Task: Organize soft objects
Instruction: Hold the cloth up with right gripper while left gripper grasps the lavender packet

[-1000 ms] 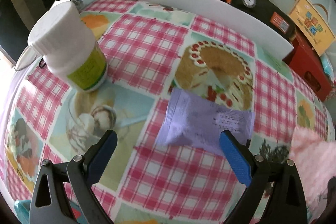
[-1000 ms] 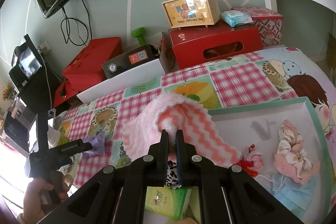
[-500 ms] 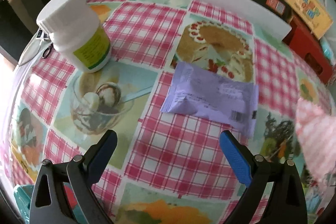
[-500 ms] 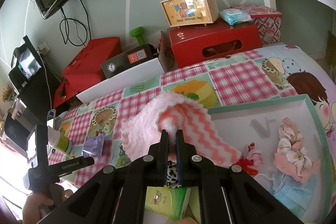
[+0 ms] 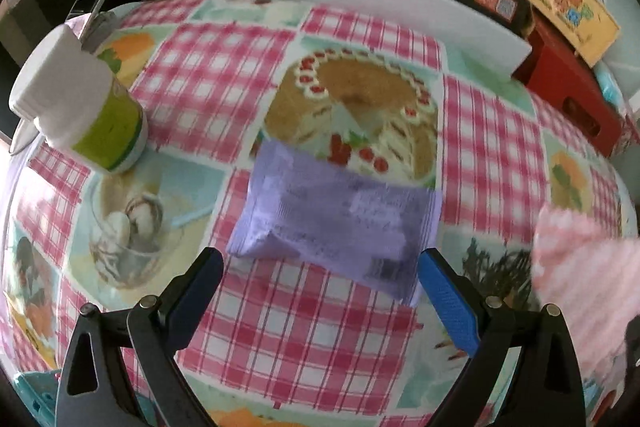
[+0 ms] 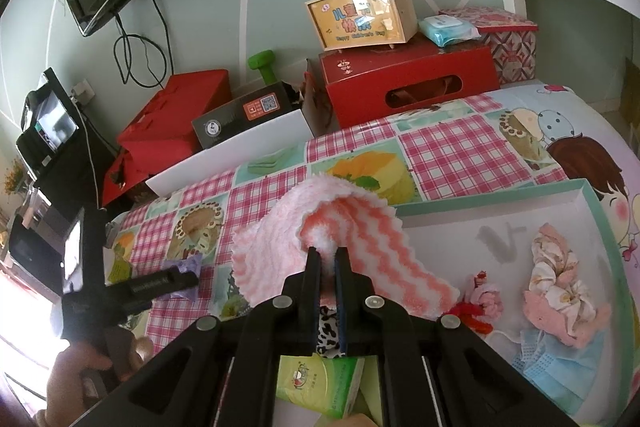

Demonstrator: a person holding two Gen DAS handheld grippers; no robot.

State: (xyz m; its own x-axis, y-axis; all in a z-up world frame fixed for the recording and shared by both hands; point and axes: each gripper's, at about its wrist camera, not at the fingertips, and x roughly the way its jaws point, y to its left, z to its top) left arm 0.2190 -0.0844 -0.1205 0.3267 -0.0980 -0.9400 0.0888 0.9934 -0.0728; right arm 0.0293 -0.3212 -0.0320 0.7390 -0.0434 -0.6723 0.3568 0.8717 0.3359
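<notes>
Since a moment ago: the left gripper has dropped back in close on the purple packet, which half a second ago sat well ahead of it; the picture is smeared, so the tool looks to be mid-move.

Left tool: fingers spread wide, holding nothing, one tip either side of the packet's near edge.

Right tool: the right gripper is clamped tight on a fold of the pink towel, unchanged from the earlier views.

Packet, place: flat on the checked tablecloth, its far edge lapping the printed cake, well apart from the white bottle to the left.

Packet, heading: long axis across the left view, left to right, tilted a little so the right end sits nearer; sealed ends at left and right.

Packet, handling: likely light, puffy and crinkly, the film a bit slick; it should give under the pads. A pinch across the short width near the middle looks the safest hold, since a grab at a sealed end may let it swing or slip.

Towel, place: bunched and raised over the near left corner of the shallow tray, draped to both sides.

Towel, handling: fluffy, limp, light; it will sag from any pinch point.

Tray, contents: hair ties and a blue mask lie inside already.
</notes>
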